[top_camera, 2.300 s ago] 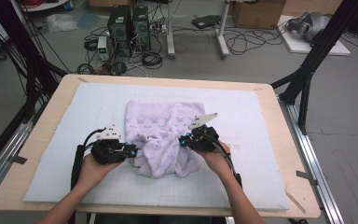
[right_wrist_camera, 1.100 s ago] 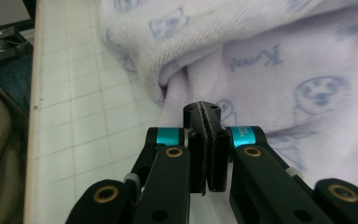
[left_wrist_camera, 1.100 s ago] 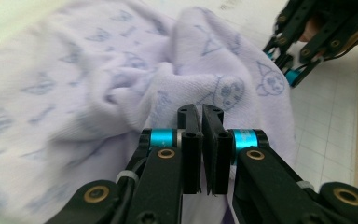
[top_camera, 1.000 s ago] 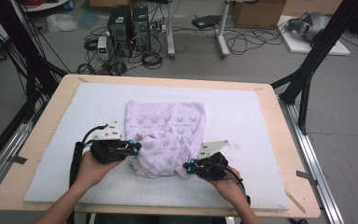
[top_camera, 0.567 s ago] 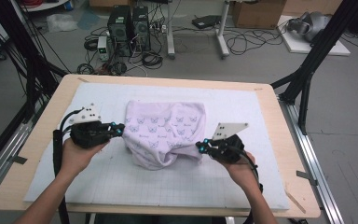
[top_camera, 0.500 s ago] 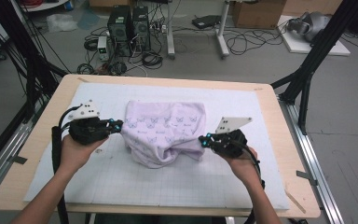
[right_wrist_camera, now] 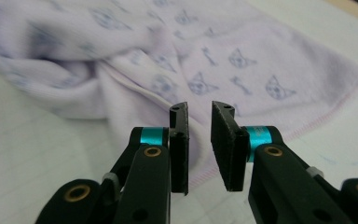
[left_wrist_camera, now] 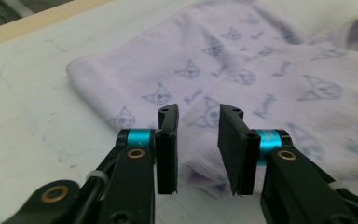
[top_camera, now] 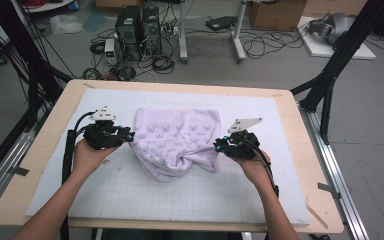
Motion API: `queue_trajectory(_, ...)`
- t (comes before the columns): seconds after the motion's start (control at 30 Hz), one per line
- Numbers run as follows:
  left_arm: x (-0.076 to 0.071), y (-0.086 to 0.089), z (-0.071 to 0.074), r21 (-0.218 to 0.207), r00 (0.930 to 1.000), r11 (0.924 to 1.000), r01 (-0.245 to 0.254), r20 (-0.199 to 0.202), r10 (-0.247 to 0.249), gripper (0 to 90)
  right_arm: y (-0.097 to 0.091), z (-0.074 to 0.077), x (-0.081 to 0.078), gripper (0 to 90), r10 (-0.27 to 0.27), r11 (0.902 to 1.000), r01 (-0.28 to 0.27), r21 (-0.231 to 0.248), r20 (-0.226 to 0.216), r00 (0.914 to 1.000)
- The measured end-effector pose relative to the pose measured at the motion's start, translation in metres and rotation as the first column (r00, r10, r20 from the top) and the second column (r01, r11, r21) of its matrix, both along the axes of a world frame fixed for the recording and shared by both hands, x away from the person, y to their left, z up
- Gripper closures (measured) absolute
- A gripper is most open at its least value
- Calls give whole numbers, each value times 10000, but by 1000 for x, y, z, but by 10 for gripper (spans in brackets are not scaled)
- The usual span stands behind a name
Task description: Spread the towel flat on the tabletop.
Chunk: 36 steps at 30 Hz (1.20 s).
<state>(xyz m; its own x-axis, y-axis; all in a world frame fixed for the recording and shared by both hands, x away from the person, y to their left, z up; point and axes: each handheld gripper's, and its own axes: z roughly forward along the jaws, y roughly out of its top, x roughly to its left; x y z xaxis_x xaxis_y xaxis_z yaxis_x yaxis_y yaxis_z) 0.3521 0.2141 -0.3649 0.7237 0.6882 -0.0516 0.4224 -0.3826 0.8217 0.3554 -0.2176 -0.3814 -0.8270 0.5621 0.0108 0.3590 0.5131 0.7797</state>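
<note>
A pale lilac towel [top_camera: 175,140] printed with small cat faces lies rumpled on the white mat [top_camera: 205,200], its near part bunched into a fold. My left gripper [top_camera: 130,135] lies level at the towel's left edge. Its jaws have just been opening and stand apart [left_wrist_camera: 198,112], with the towel [left_wrist_camera: 242,60] beyond the gap and nothing pinched. At the towel's right edge my right gripper [top_camera: 217,146] has also just been opening. Its gap [right_wrist_camera: 199,107] is narrow, with the hemmed towel [right_wrist_camera: 214,46] behind it and not pressed by the pads.
The mat covers most of a wooden table [top_camera: 292,125]. Black frame posts [top_camera: 330,75] stand at both far corners. Computer towers [top_camera: 137,25], cables and boxes sit on the floor behind the table. Bare mat lies in front of the towel and on both sides.
Both hands have moved away from the towel's near bunch to its left and right edges, farther up the table. The towel now lies wider and flatter.
</note>
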Motion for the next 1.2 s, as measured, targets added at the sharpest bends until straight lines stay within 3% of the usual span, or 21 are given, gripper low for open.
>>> queue_trajectory(0.07,-12,1,2,-132,9998,9998,138,134,-137,613,4,5,-10,745,398,9987,-405,293,244,9989)
queue_trajectory(0.13,-25,-2,-2,-369,9991,9985,397,143,-392,592,15,4,-17,722,782,9965,-791,288,307,9965)
queue_trajectory(0.27,-41,-21,-24,-254,9944,9943,1035,-197,-1040,571,45,-6,-21,678,1501,9872,-1471,-613,473,9875)
queue_trajectory(0.43,-42,-54,-55,16,9843,9861,1660,-612,-1656,529,67,-18,-10,636,1338,9884,-1311,-770,315,9905)
queue_trajectory(0.53,-35,-66,-62,314,9860,9869,1580,-592,-1560,531,76,-25,-1,635,1208,9901,-1188,-748,222,9924)
queue_trajectory(0.63,-29,-69,-65,376,9864,9872,1549,-619,-1524,713,82,-32,6,693,960,9924,-958,-772,-11,9954)
queue_trajectory(0.7,-28,-66,-63,264,9854,9869,1594,-655,-1574,831,84,-36,10,806,981,9924,-993,-724,-208,9950)
queue_trajectory(0.73,-29,-63,-61,165,9847,9868,1613,-691,-1598,844,84,-36,11,829,1070,9919,-1085,-666,-253,9939)
queue_trajectory(0.97,-40,-29,-26,-154,9919,9918,1269,61,-1268,852,65,-14,-2,848,1377,9904,-1377,111,-38,9905)
queue_trajectory(1.2,-49,-4,4,-164,9942,9960,878,639,-866,853,40,7,-19,882,1244,9921,-1250,118,378,9915)
